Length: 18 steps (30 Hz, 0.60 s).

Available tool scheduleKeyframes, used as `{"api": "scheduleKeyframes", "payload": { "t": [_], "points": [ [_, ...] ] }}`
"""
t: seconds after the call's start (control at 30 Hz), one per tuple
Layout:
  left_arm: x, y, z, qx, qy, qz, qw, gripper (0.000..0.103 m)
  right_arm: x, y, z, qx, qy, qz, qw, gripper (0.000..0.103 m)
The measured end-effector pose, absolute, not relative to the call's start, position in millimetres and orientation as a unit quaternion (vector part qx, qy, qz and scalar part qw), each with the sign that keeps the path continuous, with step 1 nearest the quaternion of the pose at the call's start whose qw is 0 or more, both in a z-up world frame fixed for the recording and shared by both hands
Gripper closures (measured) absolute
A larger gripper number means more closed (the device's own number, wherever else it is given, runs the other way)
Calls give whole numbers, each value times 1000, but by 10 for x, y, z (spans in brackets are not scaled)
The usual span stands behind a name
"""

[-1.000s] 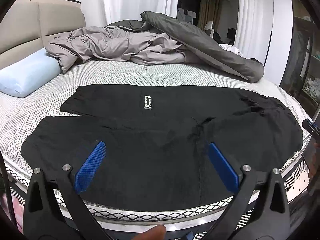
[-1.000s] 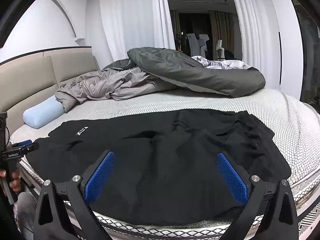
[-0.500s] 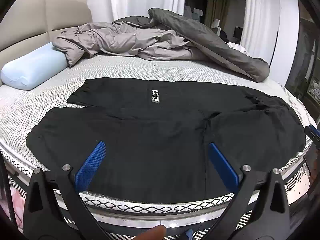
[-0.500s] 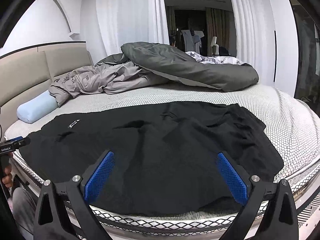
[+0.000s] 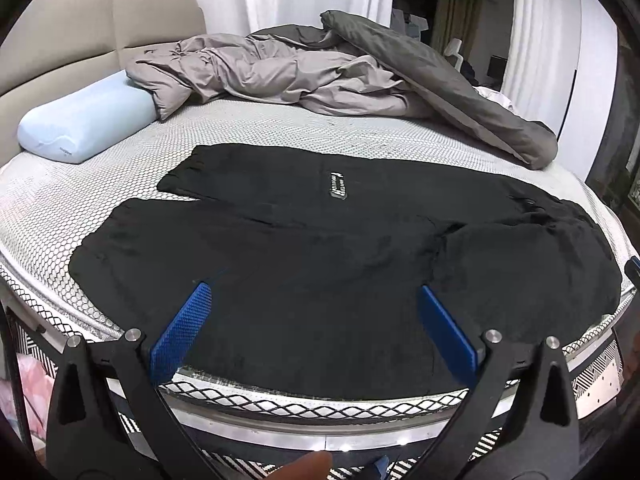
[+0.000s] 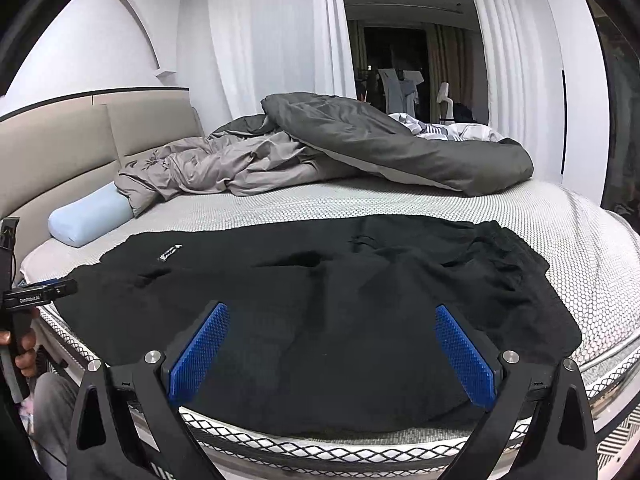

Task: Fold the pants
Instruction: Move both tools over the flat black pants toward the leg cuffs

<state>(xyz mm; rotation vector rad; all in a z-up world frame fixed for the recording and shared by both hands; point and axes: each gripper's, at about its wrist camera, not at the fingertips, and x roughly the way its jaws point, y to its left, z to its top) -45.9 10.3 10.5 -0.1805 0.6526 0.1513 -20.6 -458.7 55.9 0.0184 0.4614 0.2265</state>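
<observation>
Pillow (image 5: 86,122): pale blue, contoured foam shape, seen at the far left by the headboard, well apart from the garment.
Left tool (image 5: 316,326): held released, blue ribbed pads spread wide, nothing gripped; poised over the near leg of the garment, contact not seen.
Pants (image 5: 340,264): black, spread flat across the near half of the bed, legs toward the left, waist toward the right; a small label (image 5: 338,186) is seen on the far leg.
Handling: judged soft, limp and light; no stiffness expected, so sag and bunching are likely when lifted. Matte, slightly fuzzy weave, probably not slippery.
Hold points: leg hems at the left and the waistband at the right are judged best, pinched at the edge through both layers.
Bed (image 5: 280,140): rounded edge, white honeycomb-textured cover, mesh band along the rim.
Duvet (image 6: 360,148): grey, crumpled, smooth sheen, heaped at the far side.
Right tool (image 6: 332,346): also released, pads wide apart and empty, over the waist end.
</observation>
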Motion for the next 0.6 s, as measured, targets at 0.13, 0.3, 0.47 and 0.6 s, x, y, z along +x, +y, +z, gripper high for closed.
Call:
{"api": "scheduleKeyframes", "payload": {
  "t": [0.13,0.3,0.47,0.6],
  "points": [
    [-462,157,85,-90,321,82,939,1,-180,-4577,531,4,229,108,967,0],
    [-498,258,49,-98,320,89,938,1,-148,-4629,507,10,234,100,967,0],
    [-531,324,4,-95,322,97,937,1,-129,-4671,483,19,236,97,967,0],
    [-571,404,-21,-101,322,103,936,1,-123,-4705,441,18,236,99,966,0]
  ]
}}
